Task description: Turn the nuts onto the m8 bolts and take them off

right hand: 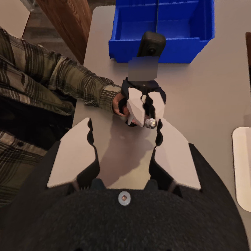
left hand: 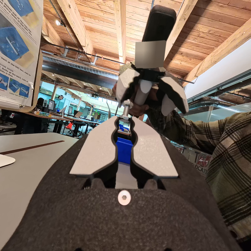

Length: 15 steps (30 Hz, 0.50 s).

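In the left wrist view, the left tool (left hand: 124, 119) is closed on the head of the bolt (left hand: 126, 110) at the tips of its two grey fingers, a little above the centre of the frame. The threaded shaft of the bolt points up and away, and the nut (left hand: 127, 103) sits on its far end. The right tool (left hand: 152, 105) hangs over it from the upper middle of the frame with its fingers spread wide; one finger (left hand: 125, 84) is touching or just beside the nut, the other is well apart from it. In the right wrist view, the right tool (right hand: 124, 122) is clearly open, and the nut (right hand: 151, 123) shows just beside the tip of its finger on the right of the frame. The left tool (right hand: 146, 119) grips the bolt below the nut, held by a hand (right hand: 118, 104) in a plaid sleeve (right hand: 54, 81). A blue bin (right hand: 163, 51) stands on the grey tabletop (right hand: 197, 95) at the top of the frame.
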### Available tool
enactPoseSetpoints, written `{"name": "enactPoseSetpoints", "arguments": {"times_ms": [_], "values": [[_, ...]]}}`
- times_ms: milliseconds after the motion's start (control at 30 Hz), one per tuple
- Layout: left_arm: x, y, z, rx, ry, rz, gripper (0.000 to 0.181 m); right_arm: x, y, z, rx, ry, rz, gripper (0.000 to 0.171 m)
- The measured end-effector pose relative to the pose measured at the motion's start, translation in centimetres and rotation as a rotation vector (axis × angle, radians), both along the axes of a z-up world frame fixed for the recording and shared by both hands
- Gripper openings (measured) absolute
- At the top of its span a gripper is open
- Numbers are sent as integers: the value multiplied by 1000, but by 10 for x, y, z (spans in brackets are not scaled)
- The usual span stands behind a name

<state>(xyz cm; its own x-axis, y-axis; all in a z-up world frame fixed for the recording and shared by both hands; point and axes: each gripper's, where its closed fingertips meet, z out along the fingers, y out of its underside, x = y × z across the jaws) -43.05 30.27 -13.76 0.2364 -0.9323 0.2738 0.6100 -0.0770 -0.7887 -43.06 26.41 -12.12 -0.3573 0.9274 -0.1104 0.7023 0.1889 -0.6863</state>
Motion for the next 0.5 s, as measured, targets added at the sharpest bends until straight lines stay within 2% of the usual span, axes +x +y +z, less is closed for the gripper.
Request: {"name": "enactPoseSetpoints", "arguments": {"times_ms": [67,133,267,433,500], "values": [[-2,0,0,3,2,4,14,6,-1,-4,35,-25,2,95],[-3,1,1,1,-9,6,14,13,-1,-4,43,-43,3,90],[-1,0,1,2,-7,-7,14,4,8,3,53,0,-43,93],[-2,0,1,3,-3,2,14,5,0,-5,19,-34,-3,93],[-5,1,2,-3,-14,9,14,13,-2,-5,28,-56,7,87]]}}
